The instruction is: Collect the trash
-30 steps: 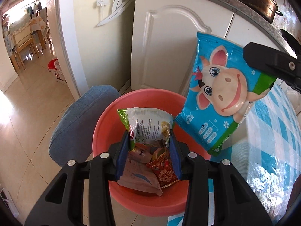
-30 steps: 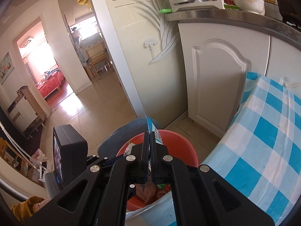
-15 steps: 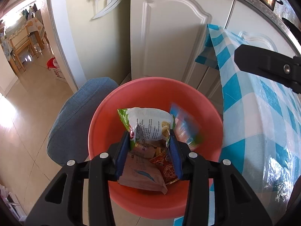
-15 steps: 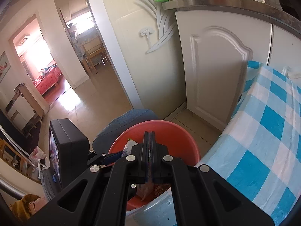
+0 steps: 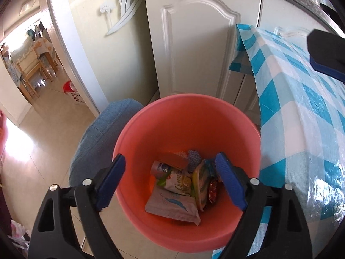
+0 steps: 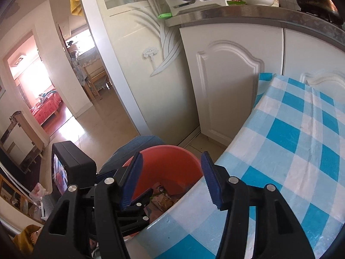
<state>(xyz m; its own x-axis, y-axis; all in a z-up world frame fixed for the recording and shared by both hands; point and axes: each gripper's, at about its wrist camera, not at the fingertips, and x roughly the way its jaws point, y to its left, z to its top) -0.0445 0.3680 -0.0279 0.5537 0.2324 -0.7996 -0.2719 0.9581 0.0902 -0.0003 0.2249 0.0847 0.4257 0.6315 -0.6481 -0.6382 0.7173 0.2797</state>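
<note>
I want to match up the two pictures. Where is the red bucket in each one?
Left wrist view: the red bucket fills the lower middle, wrappers in its bottom, between the open left gripper fingers.
Right wrist view: the bucket sits low, left of centre, behind the open right gripper.
Shared landmark: the blue checked tablecloth, right of the bucket.

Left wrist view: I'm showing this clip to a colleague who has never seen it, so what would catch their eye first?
The coral-pink bucket fills the middle of the view, with a jumble of snack wrappers at its bottom. The open left gripper hangs right over it, holding nothing. To the right lies a blue-and-white checked tablecloth, and the open right gripper hovers over that table's edge beside the bucket.
</note>
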